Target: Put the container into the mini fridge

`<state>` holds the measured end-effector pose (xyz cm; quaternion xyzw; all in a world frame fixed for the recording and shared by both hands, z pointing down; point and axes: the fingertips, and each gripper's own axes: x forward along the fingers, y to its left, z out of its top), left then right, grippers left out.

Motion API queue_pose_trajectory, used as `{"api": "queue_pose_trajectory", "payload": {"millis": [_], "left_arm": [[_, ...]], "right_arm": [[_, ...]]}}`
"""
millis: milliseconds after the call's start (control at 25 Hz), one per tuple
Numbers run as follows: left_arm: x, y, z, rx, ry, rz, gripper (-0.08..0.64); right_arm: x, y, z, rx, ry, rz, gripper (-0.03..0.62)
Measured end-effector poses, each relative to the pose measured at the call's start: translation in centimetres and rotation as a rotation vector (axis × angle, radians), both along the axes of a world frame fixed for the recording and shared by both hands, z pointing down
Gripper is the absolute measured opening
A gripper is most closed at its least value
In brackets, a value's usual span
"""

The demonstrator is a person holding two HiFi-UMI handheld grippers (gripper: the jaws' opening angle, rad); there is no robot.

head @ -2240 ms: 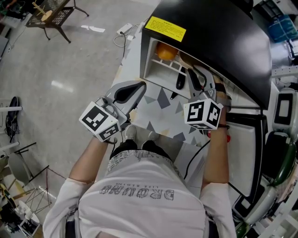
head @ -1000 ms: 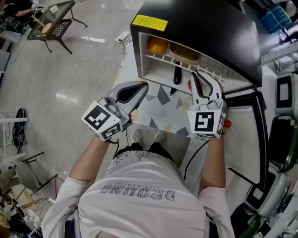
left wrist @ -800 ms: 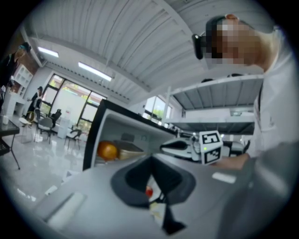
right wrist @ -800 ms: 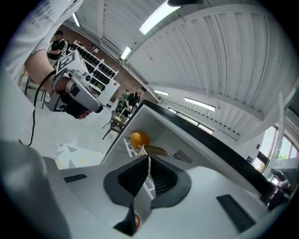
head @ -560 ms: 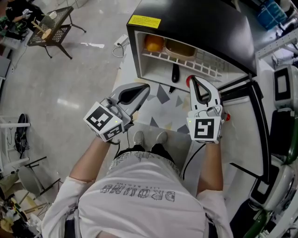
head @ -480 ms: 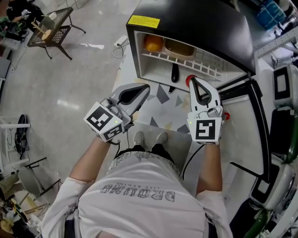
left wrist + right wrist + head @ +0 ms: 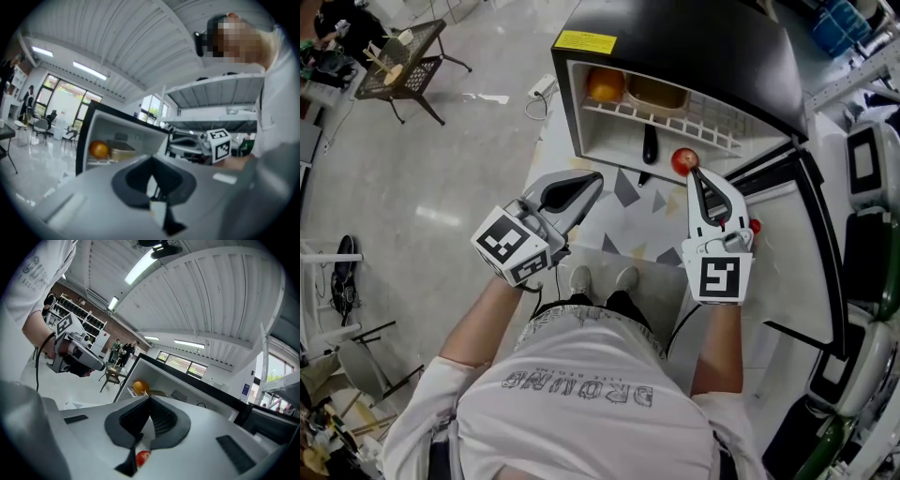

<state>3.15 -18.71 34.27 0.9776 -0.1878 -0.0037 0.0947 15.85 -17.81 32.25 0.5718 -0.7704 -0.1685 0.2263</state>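
Nearest, the left hand-held gripper (image 7: 594,177) and the right hand-held gripper (image 7: 697,172), each with jaws pressed together on nothing, are held apart before the open mini fridge (image 7: 694,37). A red fruit (image 7: 682,161) sits just beyond the right tips. Farther in, the container (image 7: 656,93) rests on the wire shelf (image 7: 712,133), beside an orange (image 7: 605,85).

Shows one open black mini fridge (image 7: 694,56) with one yellow label (image 7: 583,41) on its top, and on the shelf inside it one orange fruit (image 7: 606,86) and one container (image 7: 656,94), side by side. Adds one red round fruit (image 7: 683,161) and one slim dark object (image 7: 650,145) at the fridge's open front. Includes two grippers just outside the fridge: one left gripper (image 7: 592,178), one right gripper (image 7: 695,172).
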Motion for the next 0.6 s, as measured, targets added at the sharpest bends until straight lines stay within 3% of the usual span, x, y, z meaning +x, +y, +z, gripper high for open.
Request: {"api": "queue_pose_trajectory", "payload": {"millis": [600], "left_arm": [[0.6, 0.6, -0.1, 0.005, -0.010, 0.011, 0.008]], "right_arm": [[0.4, 1.6, 1.4, -0.024, -0.044, 0.016, 0.002]]}}
